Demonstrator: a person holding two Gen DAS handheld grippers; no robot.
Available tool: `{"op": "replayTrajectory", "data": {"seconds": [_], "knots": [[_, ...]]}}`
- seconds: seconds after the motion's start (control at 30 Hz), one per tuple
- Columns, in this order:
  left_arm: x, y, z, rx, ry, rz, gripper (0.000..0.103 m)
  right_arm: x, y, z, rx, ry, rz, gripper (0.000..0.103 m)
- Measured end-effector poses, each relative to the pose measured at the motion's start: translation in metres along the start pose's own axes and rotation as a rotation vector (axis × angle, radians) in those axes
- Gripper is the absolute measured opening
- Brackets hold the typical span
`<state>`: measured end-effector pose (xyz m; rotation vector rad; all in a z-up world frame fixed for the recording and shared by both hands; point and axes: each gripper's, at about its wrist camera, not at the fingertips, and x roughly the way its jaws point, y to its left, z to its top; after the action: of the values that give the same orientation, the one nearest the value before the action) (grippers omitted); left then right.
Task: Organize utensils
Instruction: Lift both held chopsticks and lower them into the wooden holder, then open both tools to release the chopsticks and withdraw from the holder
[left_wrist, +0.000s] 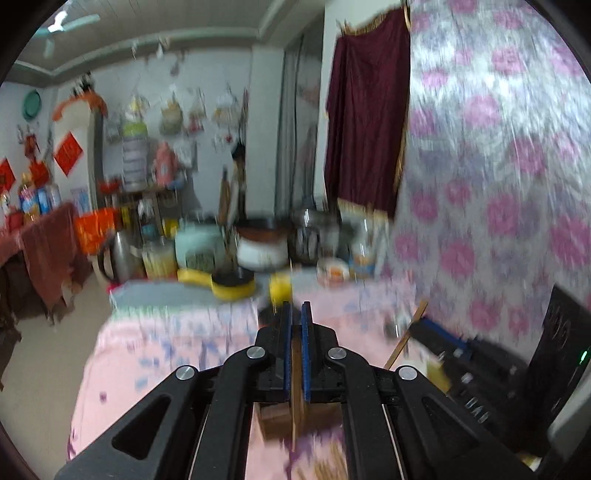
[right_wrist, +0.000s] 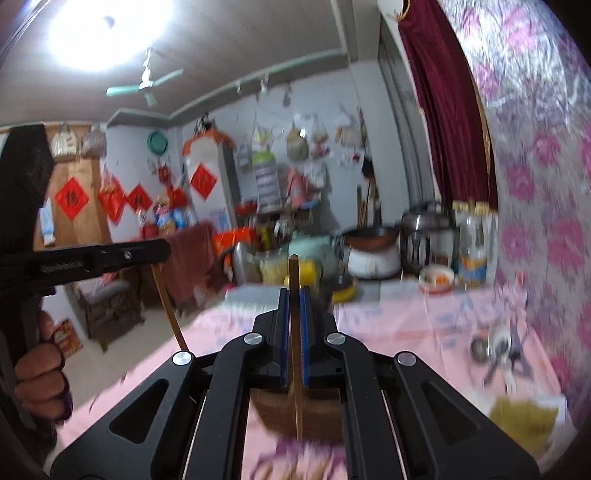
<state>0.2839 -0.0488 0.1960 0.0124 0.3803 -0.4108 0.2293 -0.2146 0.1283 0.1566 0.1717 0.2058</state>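
In the left wrist view my left gripper (left_wrist: 296, 308) is shut on a thin wooden chopstick (left_wrist: 296, 387) that runs down between the blue pads. My right gripper (right_wrist: 294, 293) is shut on another wooden chopstick (right_wrist: 294, 273), which pokes above the fingertips and hangs below them. Under both grippers sits a brown woven holder (right_wrist: 317, 413), also in the left wrist view as the holder (left_wrist: 275, 419). The right wrist view shows the left gripper (right_wrist: 162, 251) at the left, its chopstick (right_wrist: 170, 310) slanting down, and a hand (right_wrist: 40, 369) on its handle. Both views are blurred.
A pink flowered tablecloth (right_wrist: 406, 332) covers the table. Metal spoons (right_wrist: 491, 349) lie at the right near the flowered wall (right_wrist: 546, 206). Pots, a kettle (left_wrist: 118, 254), a yellow pan (left_wrist: 232, 286), a rice cooker (right_wrist: 373, 254) and jars crowd the far end.
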Motion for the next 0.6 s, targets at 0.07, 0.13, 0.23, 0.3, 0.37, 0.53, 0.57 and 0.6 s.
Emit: {"op": "replayTrajectory", "data": {"seconds": [0.07, 0.13, 0.23, 0.3, 0.37, 0.53, 0.57, 0.6], "knots": [[0.01, 0.001, 0.009, -0.013, -0.045, 0.01, 0.005, 0.017, 0.0, 0.005, -0.007, -0.046, -0.028, 0.006], [0.028, 0.001, 0.007, -0.013, -0.075, 0.054, 0.005, 0.035, -0.003, 0.0, -0.004, -0.054, -0.048, 0.006], [0.07, 0.006, -0.008, -0.05, -0.033, 0.069, 0.005, 0.062, -0.009, -0.019, -0.003, -0.019, -0.082, 0.006], [0.092, 0.013, -0.028, -0.087, 0.017, 0.043, 0.006, 0.072, -0.016, -0.034, 0.011, 0.042, -0.062, 0.008], [0.114, 0.017, -0.052, -0.104, 0.095, 0.051, 0.027, 0.074, -0.025, -0.049, 0.054, 0.107, -0.058, 0.013], [0.095, 0.033, -0.088, -0.175, 0.078, 0.098, 0.086, 0.044, -0.047, -0.062, 0.141, 0.114, -0.074, 0.013], [0.09, 0.035, -0.092, -0.175, 0.084, 0.1, 0.088, 0.036, -0.05, -0.065, 0.161, 0.114, -0.077, 0.014], [0.084, 0.037, -0.097, -0.177, 0.088, 0.106, 0.09, 0.028, -0.052, -0.07, 0.18, 0.118, -0.085, 0.014]]}}
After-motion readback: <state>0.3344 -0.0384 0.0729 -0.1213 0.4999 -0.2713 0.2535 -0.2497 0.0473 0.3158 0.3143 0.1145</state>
